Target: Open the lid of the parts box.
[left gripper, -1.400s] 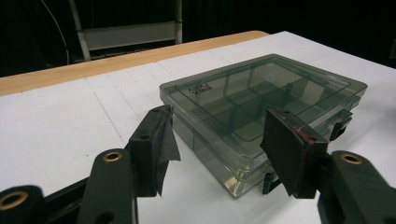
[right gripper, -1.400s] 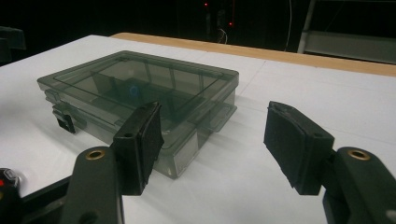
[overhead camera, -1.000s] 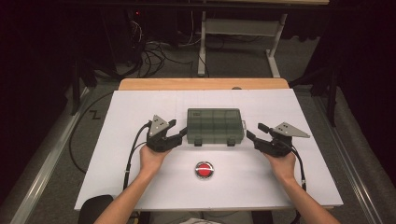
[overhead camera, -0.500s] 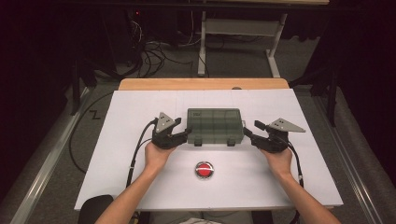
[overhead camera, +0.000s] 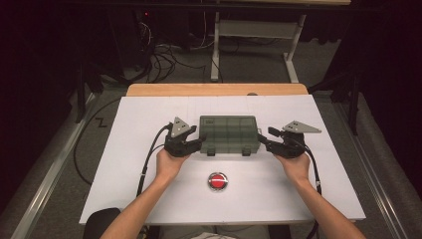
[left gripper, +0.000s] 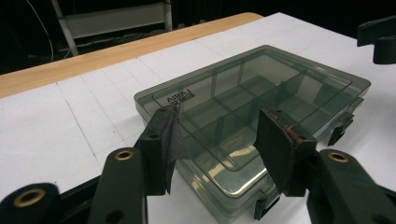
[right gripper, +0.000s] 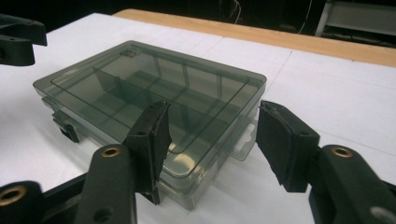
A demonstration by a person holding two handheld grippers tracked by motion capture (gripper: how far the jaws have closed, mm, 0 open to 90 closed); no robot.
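A closed smoky-grey compartment box (overhead camera: pixel 229 133) lies flat at the middle of the white table, its two latches facing the person. My left gripper (overhead camera: pixel 197 143) stands open at the box's left end. In the left gripper view its jaws straddle the near corner of the box (left gripper: pixel 261 88), and the left gripper (left gripper: pixel 217 116) holds nothing. At the box's right end my right gripper (overhead camera: pixel 263 142) is open too. The right gripper view shows the right gripper (right gripper: pixel 215 109) with its jaws either side of a corner of the box (right gripper: pixel 154 84). The compartments look empty.
A round red button (overhead camera: pixel 217 180) with a silver rim sits on the table (overhead camera: pixel 318 194) in front of the box, between the forearms. A wooden strip (overhead camera: pixel 214 89) runs along the far edge. A cable (overhead camera: pixel 147 159) trails from the left gripper.
Both grippers have moved inward from either side and now sit at the box's two ends. The box and the red button have not moved.
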